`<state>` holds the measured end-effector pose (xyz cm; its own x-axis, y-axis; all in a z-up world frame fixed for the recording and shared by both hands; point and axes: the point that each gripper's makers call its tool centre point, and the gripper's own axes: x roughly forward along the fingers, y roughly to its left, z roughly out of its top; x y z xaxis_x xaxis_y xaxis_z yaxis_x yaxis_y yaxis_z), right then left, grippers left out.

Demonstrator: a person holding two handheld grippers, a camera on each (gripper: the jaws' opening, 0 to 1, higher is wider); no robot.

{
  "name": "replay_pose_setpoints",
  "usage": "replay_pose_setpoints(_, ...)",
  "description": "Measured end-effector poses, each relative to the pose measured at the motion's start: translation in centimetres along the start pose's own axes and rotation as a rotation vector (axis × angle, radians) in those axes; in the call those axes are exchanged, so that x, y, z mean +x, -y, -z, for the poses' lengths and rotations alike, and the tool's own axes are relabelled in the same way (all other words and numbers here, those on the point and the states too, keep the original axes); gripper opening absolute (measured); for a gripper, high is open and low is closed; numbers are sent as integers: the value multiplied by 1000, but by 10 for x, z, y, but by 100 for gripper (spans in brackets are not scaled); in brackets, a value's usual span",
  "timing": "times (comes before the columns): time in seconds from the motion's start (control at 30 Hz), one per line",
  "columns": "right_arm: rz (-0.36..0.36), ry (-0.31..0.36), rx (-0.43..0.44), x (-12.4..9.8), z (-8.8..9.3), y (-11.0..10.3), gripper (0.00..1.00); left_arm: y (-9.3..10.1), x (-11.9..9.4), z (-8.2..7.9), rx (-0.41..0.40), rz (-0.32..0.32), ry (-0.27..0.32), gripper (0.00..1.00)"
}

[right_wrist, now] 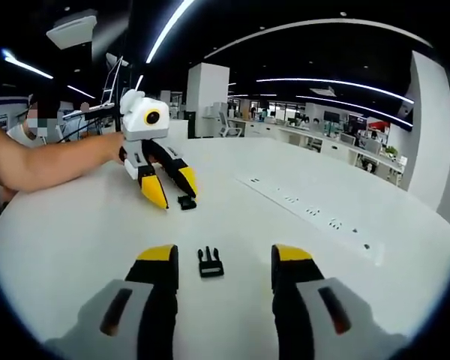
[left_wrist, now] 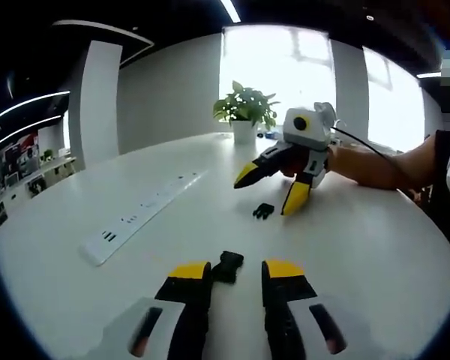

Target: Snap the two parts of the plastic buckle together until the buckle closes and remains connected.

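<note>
Two black buckle halves lie apart on the white table (left_wrist: 360, 247). The socket half (left_wrist: 228, 266) rests between the tips of my left gripper (left_wrist: 236, 271), which is open and not touching it. The pronged half (right_wrist: 209, 262) lies between the tips of my right gripper (right_wrist: 225, 259), also open. The two grippers face each other. In the left gripper view the right gripper (left_wrist: 268, 193) hovers over the pronged half (left_wrist: 263, 211). In the right gripper view the left gripper (right_wrist: 172, 193) stands tilted over the socket half (right_wrist: 186, 202).
A long white power strip (left_wrist: 139, 217) (right_wrist: 307, 214) lies flat on the table to one side. A potted plant (left_wrist: 245, 109) stands at the far edge. A person's forearm (left_wrist: 382, 165) (right_wrist: 52, 161) reaches in over the table.
</note>
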<state>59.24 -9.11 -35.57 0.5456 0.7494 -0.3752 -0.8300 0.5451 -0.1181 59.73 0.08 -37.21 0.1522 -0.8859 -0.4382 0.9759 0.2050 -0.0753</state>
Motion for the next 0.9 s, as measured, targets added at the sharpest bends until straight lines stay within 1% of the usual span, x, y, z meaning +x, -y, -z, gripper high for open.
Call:
replay_pose_setpoints(0.17,-6,1,2,-1,1,-2,48,-3,0,1,1,-7,-5,25)
replay_pose_setpoints(0.27,-33,-1,0,-2,2,-8,48,-2,0,2,12,-13,-12,23)
replay_pose_setpoints(0.33,-44,-10,-2,-2,5,-10,45,0,0,3,15,-13,-14,22)
replay_pose_setpoints(0.43,-50,-14,-4,-2,7,-13,38,1,1,3,16,-15,-12,22)
replay_pose_setpoints(0.63,-55,-21,-4,-3,11,-15,36,0,1,5,18,-19,-13,21)
replay_pose_setpoints(0.7,-62,-22,-6,-3,11,-17,34,0,1,6,22,-20,-15,21)
replay_pose_setpoints(0.77,-76,-14,-1,-3,10,-21,33,0,1,6,24,-21,-16,20)
replay_pose_setpoints(0.9,-74,-26,0,-2,12,-21,29,1,1,6,23,-24,-15,20)
